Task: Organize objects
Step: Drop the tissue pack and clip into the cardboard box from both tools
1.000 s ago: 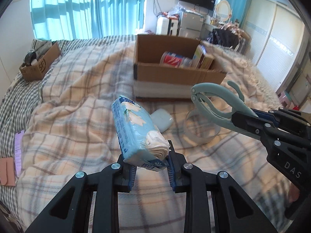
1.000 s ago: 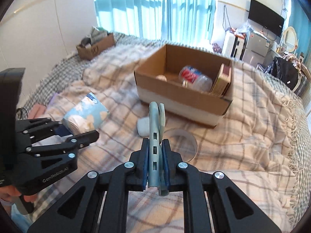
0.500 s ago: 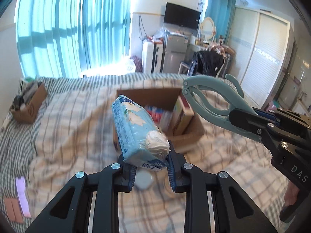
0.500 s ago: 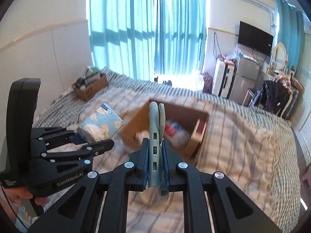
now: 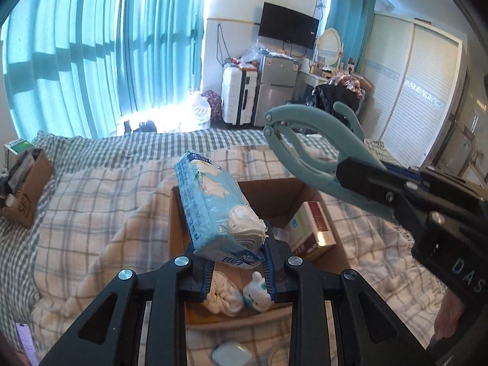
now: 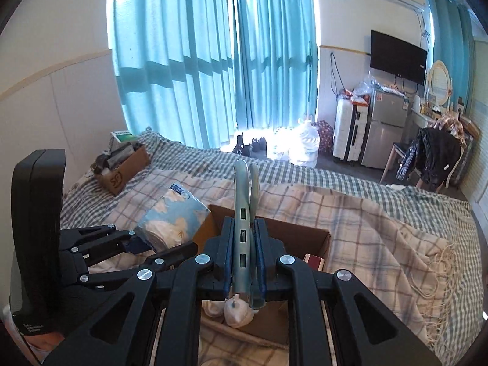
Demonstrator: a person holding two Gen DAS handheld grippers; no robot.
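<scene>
"DAS" in pale letters on the black body of the right gripper [image 5: 363, 180], just right of the cardboard box [image 5: 341, 244]. Small cardboard box [image 6: 122, 174], well left of it, has a round "SF"-type logo, not fully clear. Tissue pack [image 5: 213, 204] print too blurry to read.

Cardboard box [image 5: 308, 195]: near wall and floor largely hidden behind the left gripper [image 5: 236, 270] and the tissue pack [image 5: 213, 207] it carries. White items inside the box [image 5: 241, 296] partly covered, identity unclear. White case [image 5: 231, 355] just before the box, cut off by the frame's bottom edge. Print on the red-and-white carton [image 5: 311, 228] inside the box too small to read.
</scene>
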